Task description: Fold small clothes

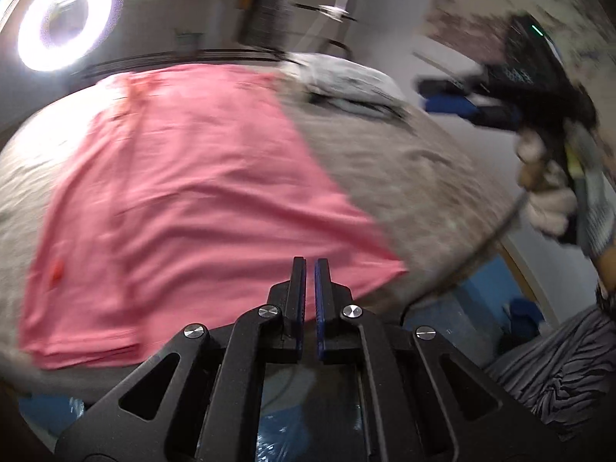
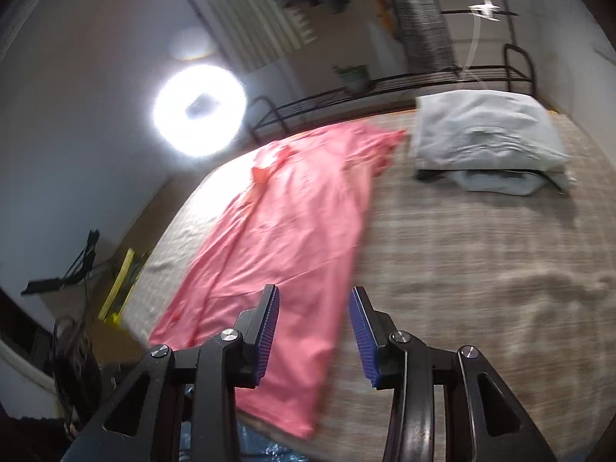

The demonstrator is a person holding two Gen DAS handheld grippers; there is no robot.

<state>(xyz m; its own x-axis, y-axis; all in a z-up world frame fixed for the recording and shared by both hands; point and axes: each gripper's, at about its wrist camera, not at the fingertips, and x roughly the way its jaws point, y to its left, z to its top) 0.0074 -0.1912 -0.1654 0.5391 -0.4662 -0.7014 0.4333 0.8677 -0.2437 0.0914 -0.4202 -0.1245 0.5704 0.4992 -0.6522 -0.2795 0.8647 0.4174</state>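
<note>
— One pink garment [image 1: 184, 200] lay on the bed [image 1: 389, 177], folded lengthwise into a long strip, is that right?

— Yes, one only. It was spread flat on the beige checked bedcover, its near end at the bed's front edge, its far end reaching toward the black metal headboard rail [image 2: 404, 81]. At the near left corner I counted several stacked layers of edge.

— And the claws?

— Two. The left gripper [image 1: 310, 265] was clenched, its two blue-padded fingers almost touching, with nothing between them; it hung above the near hem of the garment, apart from the cloth. The right gripper [image 2: 313, 296] was released, jaws standing apart and empty, over the garment's right edge. In the left wrist view that right gripper [image 1: 442, 96] showed off to the right, above the bedcover, held by one white-gloved hand [image 1: 546, 192].

— Anything else on the bed?

— One white pillow [image 2: 489, 134] at the far right, sitting on a pale folded cloth [image 2: 496, 183], well apart from the pink garment's near end but just beside its far corner.

— Lights?

— One ring light [image 2: 200, 109], glaring, beyond the bed's left side. The views were blurred, so finer detail could not be told.
</note>
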